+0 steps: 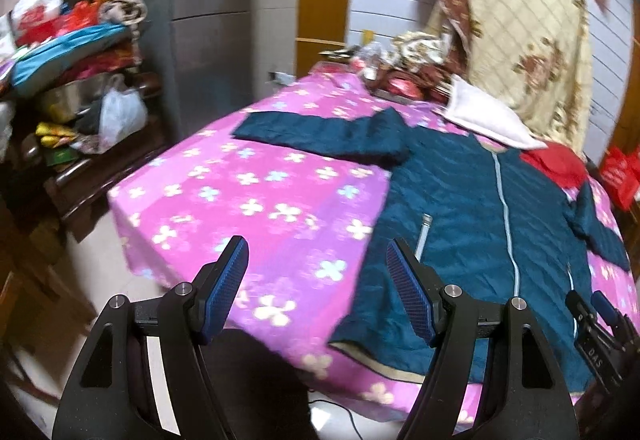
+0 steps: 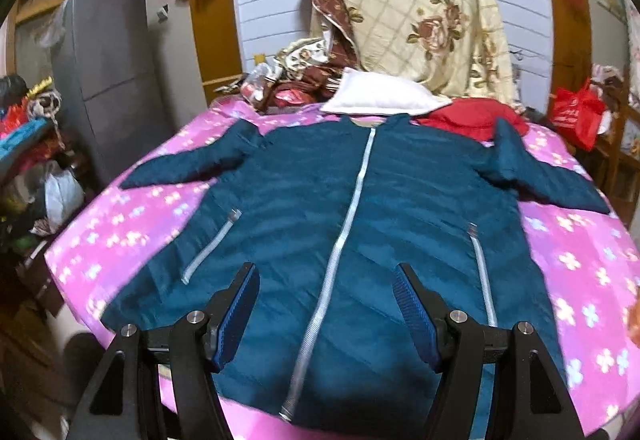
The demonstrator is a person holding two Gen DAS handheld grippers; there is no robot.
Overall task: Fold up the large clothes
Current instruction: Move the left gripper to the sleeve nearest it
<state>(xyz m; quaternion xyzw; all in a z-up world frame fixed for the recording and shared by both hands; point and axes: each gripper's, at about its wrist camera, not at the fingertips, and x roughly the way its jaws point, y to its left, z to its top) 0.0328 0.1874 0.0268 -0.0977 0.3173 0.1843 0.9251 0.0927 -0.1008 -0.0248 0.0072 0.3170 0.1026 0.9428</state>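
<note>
Teal and quilted, the jacket (image 2: 340, 208) lies front-up and spread flat on the bed (image 2: 580, 252), which wears a pink sheet printed with pale flowers. Its pale zipper (image 2: 344, 236) is closed and runs from the collar down to the hem at the bed's near edge; a slanted pocket zip (image 2: 210, 248) shows on either side of it. Both sleeves reach outward from the jacket's shoulders across the sheet, one toward the grey cabinet (image 2: 108, 52) side, the other toward the side with a red bag (image 2: 576, 112). Beyond the jacket's collar sits a white pillow (image 2: 380, 98), with a red cloth (image 2: 472, 118) just beside it and touching the jacket's shoulder, and behind those a cream floral quilt (image 2: 420, 12) hangs upright. The right gripper (image 2: 326, 280) hovers above the jacket's lower front, its jaws spread apart with nothing between them, the zipper showing through the gap. The left gripper (image 1: 316, 256) hangs off to the jacket's side, over bare sheet near the bed's corner, jaws likewise released and empty; in its view the jacket (image 1: 480, 224) sits to the right, and the right gripper (image 1: 598, 314) peeks in at the far edge. Cluttered shelves (image 1: 72, 80) stand past the bed on the cabinet side.
</note>
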